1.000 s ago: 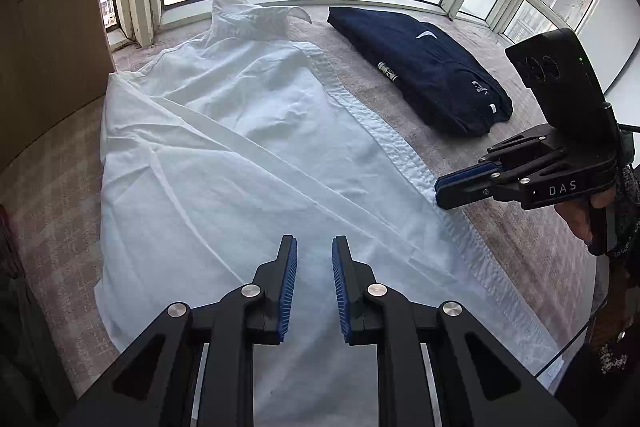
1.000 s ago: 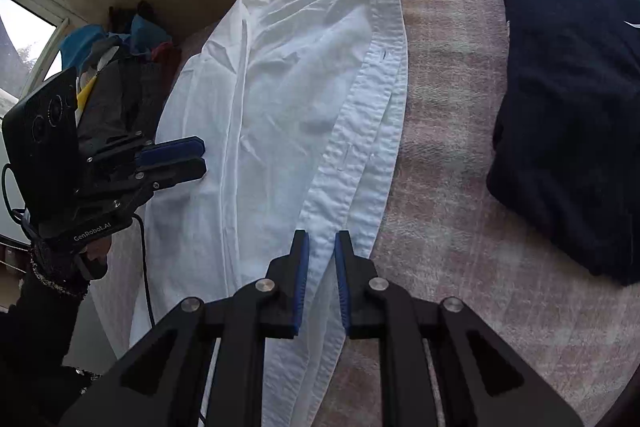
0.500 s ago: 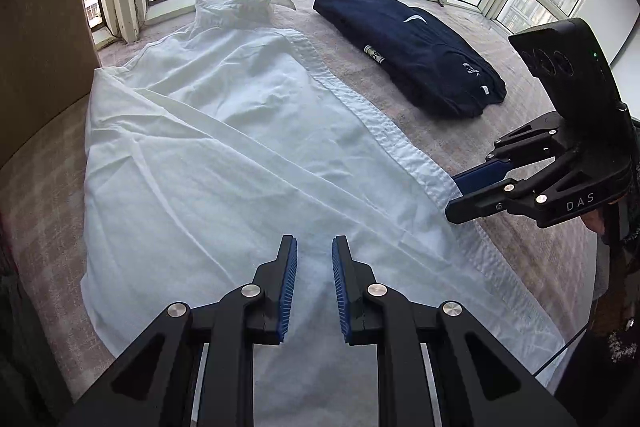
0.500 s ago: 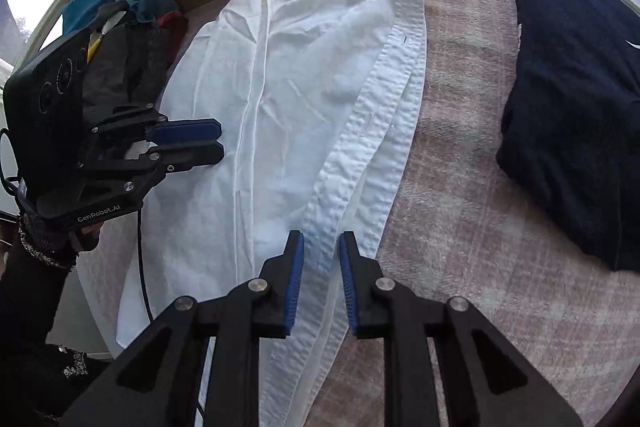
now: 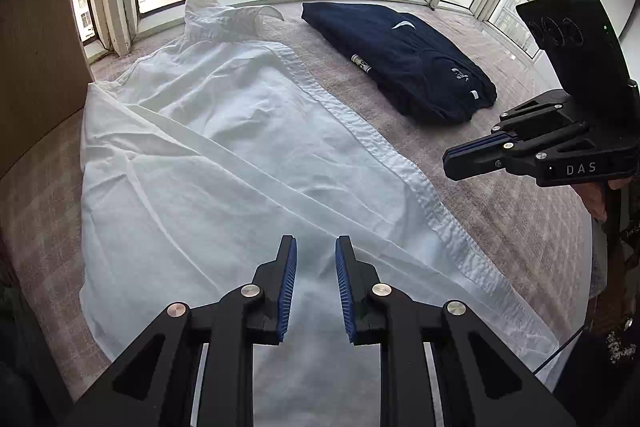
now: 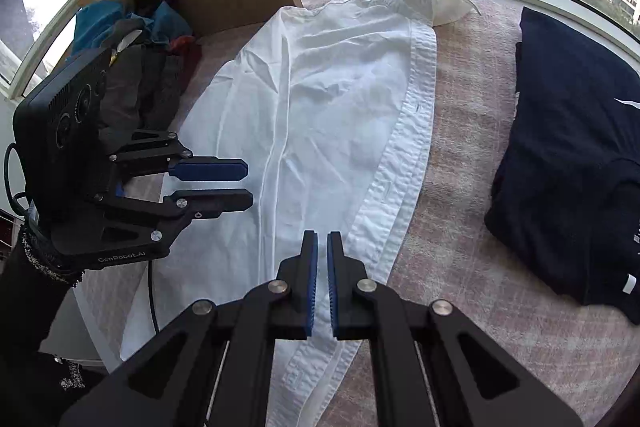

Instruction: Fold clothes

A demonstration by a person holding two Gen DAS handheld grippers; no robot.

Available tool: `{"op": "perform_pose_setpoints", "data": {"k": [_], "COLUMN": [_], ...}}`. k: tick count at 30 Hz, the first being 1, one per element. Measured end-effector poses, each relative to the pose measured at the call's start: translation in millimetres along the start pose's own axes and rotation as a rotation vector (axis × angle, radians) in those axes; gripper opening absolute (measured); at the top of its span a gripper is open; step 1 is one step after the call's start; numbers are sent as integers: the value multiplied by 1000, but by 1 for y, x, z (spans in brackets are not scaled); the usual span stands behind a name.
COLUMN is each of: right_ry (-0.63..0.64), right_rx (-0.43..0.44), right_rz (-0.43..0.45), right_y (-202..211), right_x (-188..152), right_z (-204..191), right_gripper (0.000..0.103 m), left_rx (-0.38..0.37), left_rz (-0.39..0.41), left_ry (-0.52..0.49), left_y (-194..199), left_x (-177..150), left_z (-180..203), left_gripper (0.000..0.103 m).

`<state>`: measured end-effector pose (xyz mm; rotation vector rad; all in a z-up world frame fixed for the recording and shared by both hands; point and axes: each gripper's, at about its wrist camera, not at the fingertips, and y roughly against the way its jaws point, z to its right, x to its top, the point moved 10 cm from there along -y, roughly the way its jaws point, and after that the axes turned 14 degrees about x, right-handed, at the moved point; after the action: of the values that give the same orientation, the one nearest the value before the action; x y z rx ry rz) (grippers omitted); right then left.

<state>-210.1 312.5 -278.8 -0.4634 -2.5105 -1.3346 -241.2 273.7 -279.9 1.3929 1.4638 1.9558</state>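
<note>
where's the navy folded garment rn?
The navy folded garment lies on the checked mat, right of the white shirt and below the window; the right wrist view shows it at right.

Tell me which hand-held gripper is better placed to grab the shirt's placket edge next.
Probably the right hand-held gripper: it hovers right beside the placket of the shirt. The left sits over mid-fabric.
</note>
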Motion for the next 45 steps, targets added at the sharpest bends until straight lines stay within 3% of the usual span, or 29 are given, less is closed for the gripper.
{"op": "perform_pose_setpoints", "data": {"k": [2,7,11,14,16,19,22,25,28,32,38,40,43,45], "right_ry": [-2,-4,31,71,76,81,38,16,43,13,-64,-80,-104,-128], "right_rx": [-41,-132,-92,-47,-51,-112,-191,-59,-26,-31,-123,-97,-66,-77], "right_rz": [-59,-96,-1,35,-10,-54,-42,-25,-70,-122,-111,-82,14,72], "right_y": [-14,2,4,-21,-45,-42,-10,4,-5,-12,38,55,74,70], "right_x": [-8,-29,5,41,50,41,23,-4,-39,-90,-164,-187,-209,-211], "right_z": [5,22,6,-7,-3,17,37,9,-17,-22,-35,-54,-78,-78], "right_gripper": [3,0,0,0,0,0,0,1,1,1,4,5,16,20], "left_rx": [-1,8,2,-3,-8,9,39,57,13,28,50,58,70,93], "left_rz": [1,-22,-44,-41,-43,-47,-48,-50,-47,-96,-171,-195,-229,-211], "left_ry": [-24,-53,-64,-60,-39,-37,-24,41,81,116,168,185,210,216], "left_y": [-4,-14,-23,-25,-24,-22,-18,-1,31,58,97,110,132,155], "left_x": [6,7,-1,-1,-1,-4,-10,-21,-40,-93,-172,-199,-237,-251], "left_z": [5,7,7,7,5,1,-10,-25,-21,-13,0,4,10,8], "left_gripper": [21,22,23,23,23,24,25,25,25,30,32,32,32,32]}}
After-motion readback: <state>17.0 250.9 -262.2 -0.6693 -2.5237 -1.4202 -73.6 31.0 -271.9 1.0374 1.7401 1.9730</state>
